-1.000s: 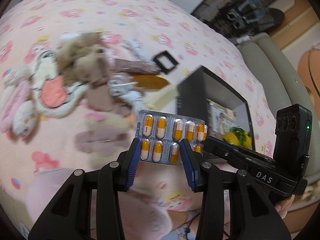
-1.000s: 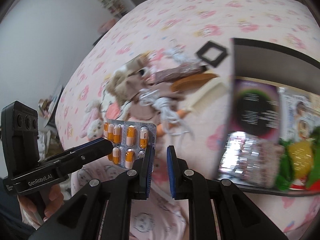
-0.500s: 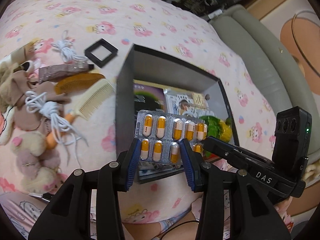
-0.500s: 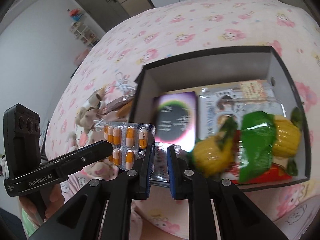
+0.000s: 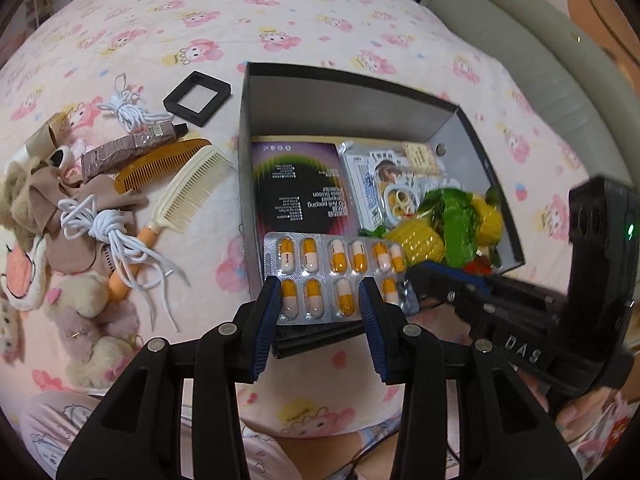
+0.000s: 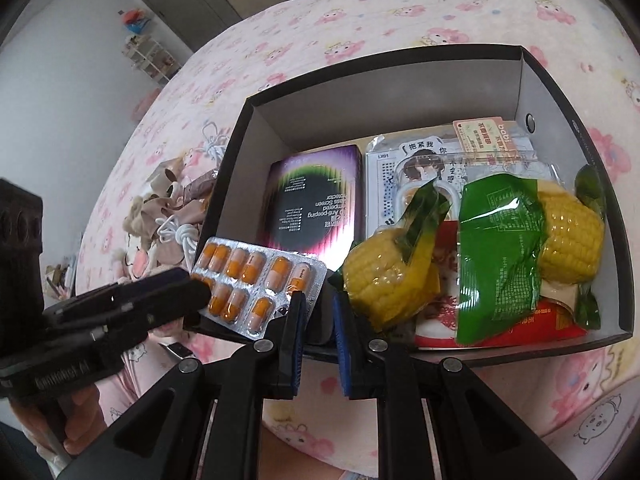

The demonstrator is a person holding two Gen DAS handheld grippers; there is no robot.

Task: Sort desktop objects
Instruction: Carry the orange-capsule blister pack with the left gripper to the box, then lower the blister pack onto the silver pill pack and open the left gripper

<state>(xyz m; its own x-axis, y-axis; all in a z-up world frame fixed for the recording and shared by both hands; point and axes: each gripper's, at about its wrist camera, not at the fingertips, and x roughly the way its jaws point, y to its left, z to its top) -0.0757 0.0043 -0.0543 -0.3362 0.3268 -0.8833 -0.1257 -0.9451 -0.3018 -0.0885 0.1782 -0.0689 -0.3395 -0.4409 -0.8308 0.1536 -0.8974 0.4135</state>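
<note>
My left tongs (image 5: 319,294) were clamped on the pill pack (image 5: 340,256), one pad by its 9 o'clock end and the other partway along. It hung flat with the capsules facing up. I judged that grip was meant to let it drop level rather than edge-first.

My right tongs (image 6: 320,312) were together. Their tips lay against the pack's far end, at 3 o'clock in the left view, probably to steady the free end. I could not tell whether they actually nipped the foil.

The pack hung over the near wall of the box (image 5: 360,116), which sat on the bed (image 5: 320,20) at 12 o'clock from the left tongs. It was above the rim and not yet inside.

The box seemed to be the place for sorted things:
- A dark packet (image 5: 300,188) lay flat at its 11 o'clock side.
- Wrapped corn (image 6: 384,276) was piled toward 2 o'clock.

The corn side looked lumpy, so the flat packet seemed the better landing spot, straight ahead of the pack.

Outside the box, at 9 to 10 o'clock, lay the combs (image 5: 192,188), white cords (image 5: 104,228) and a plush toy (image 5: 92,320). I took these to be unsorted.

To release, I would have to part the left tongs once the pack cleared the wall. The risk was the foil catching on the rim or sliding off the corn.
</note>
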